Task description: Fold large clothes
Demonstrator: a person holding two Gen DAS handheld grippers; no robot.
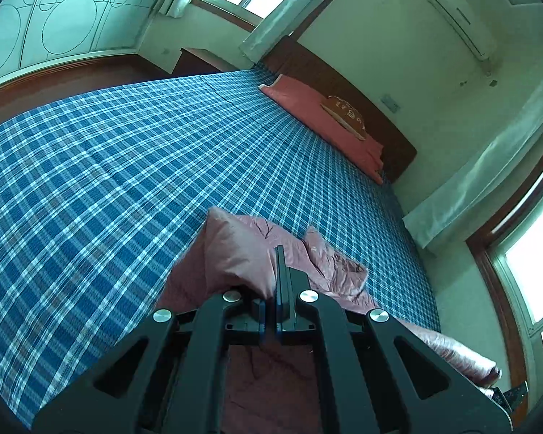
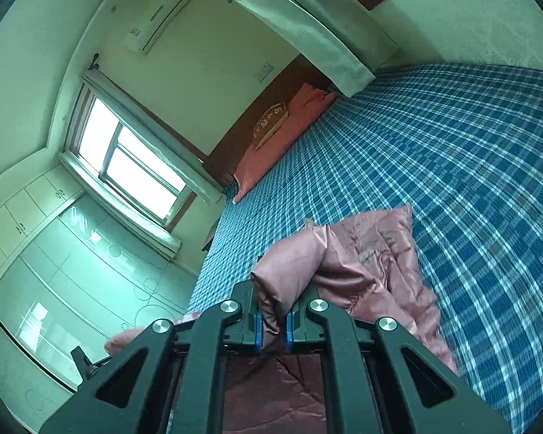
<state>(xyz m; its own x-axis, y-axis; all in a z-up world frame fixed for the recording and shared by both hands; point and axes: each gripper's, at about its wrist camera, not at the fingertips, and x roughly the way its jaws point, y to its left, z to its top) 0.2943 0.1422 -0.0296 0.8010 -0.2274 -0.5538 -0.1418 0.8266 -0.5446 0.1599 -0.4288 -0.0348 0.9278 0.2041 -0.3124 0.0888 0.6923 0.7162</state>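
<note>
A shiny dusty-pink padded garment [image 1: 242, 249] lies on a bed with a blue plaid sheet [image 1: 108, 166]. My left gripper [image 1: 271, 289] is shut on a corner of the garment and holds it lifted above the sheet. My right gripper [image 2: 273, 311] is shut on another bunched fold of the same pink garment [image 2: 373, 253], which drapes back onto the plaid sheet [image 2: 452, 166]. The far ends of both fingers are hidden in the cloth. The other gripper shows at the lower edge of each view.
A salmon-pink folded blanket with a small patterned cushion [image 1: 344, 112] lies against the wooden headboard [image 1: 344, 83]. Wardrobe doors [image 2: 65, 271], windows with curtains [image 2: 134, 166] and a wall air conditioner [image 1: 456, 18] surround the bed.
</note>
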